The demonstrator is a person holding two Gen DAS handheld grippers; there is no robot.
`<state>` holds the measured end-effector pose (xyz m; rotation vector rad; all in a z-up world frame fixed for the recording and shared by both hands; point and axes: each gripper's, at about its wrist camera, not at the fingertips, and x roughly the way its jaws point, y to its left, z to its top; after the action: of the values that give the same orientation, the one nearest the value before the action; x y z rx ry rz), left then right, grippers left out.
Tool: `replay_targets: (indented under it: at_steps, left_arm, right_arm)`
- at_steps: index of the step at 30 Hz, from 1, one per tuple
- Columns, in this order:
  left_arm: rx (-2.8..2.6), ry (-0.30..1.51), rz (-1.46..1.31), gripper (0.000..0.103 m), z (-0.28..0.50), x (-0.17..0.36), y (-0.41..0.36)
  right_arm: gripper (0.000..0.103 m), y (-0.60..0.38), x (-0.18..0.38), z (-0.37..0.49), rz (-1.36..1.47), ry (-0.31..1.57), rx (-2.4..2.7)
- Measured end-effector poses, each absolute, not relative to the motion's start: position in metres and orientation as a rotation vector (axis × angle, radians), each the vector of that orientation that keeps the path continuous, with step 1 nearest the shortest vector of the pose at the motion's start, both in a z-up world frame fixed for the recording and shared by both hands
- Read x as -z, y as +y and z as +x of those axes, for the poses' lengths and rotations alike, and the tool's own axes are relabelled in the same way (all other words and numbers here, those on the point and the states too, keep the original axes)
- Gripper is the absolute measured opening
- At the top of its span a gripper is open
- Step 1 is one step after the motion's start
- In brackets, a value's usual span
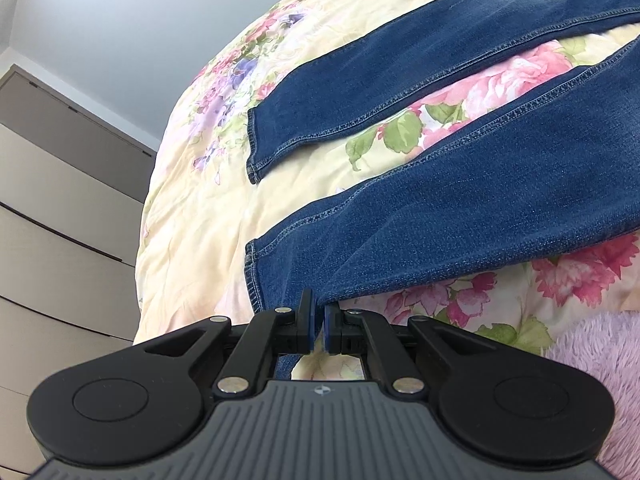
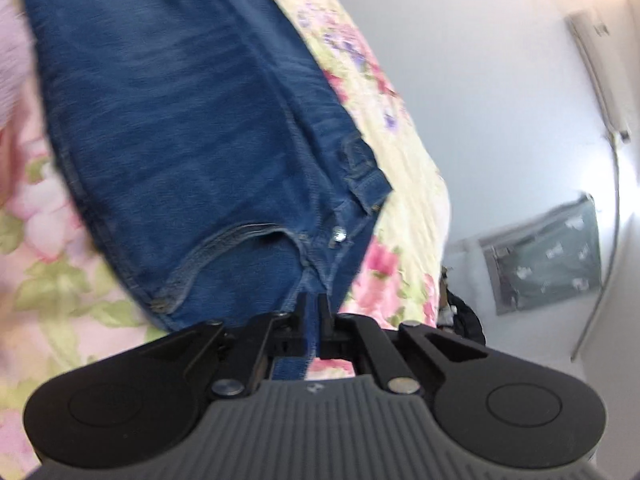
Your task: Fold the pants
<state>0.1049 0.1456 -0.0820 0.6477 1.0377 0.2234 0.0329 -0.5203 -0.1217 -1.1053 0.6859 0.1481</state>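
1. Flowered bedding in cream, pink and green carries the jeans; a pale wall and beige drawers stand beyond the bed's edge.
2. Both legs of the jeans run lengthwise and roughly side by side across the bedding, apart from each other, their hems pointing toward the drawers.
3. At the nearer leg's hem corner, the left gripper is pinched closed on the denim, which rises slightly off the bedding there.
4. Only the left wrist view shows the two legs, the hems and a fuzzy lilac blanket beside the bedding.
5. Only the right wrist view shows the waist end: a curved pocket, a belt loop and a metal rivet, somewhat blurred, plus an air conditioner high on the wall.
6. At that waist end, the right gripper is clamped on the jeans, with cloth running down between its fingers.
7. Dark blue denim with lighter stitched seams looks faded along the thighs.
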Motion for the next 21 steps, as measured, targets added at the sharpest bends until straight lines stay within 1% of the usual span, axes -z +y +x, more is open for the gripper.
replay_targets:
  at_steps: [1,2,3,4,9,21]
  left_arm:
    - [-0.223,1.036,0.648,0.004,0.104,0.082,0.146]
    - [-0.223,1.033,0.651,0.004,0.104,0.081,0.145]
    - [-0.223,1.031,0.652,0.004,0.103,0.081,0.145]
    - [-0.224,1.031,0.651,0.004,0.103,0.081,0.146]
    - [-0.224,1.040,0.653,0.004,0.104,0.083,0.145]
    - [-0.235,1.063,0.654,0.004,0.103,0.087,0.144]
  right_arm:
    - [0.000,-0.518,0.127,0.030,-1.125,0.697,-0.179]
    - [0.008,-0.515,0.130,0.025,-1.140,0.708,-0.202]
    - [0.022,-0.513,0.133,0.022,-1.143,0.714,-0.221]
    - [0.025,-0.511,0.136,0.020,-1.144,0.718,-0.235]
    - [0.026,-0.505,0.153,0.008,-1.214,0.729,-0.279]
    - [0.025,-0.510,0.157,-0.013,-1.283,0.697,-0.325]
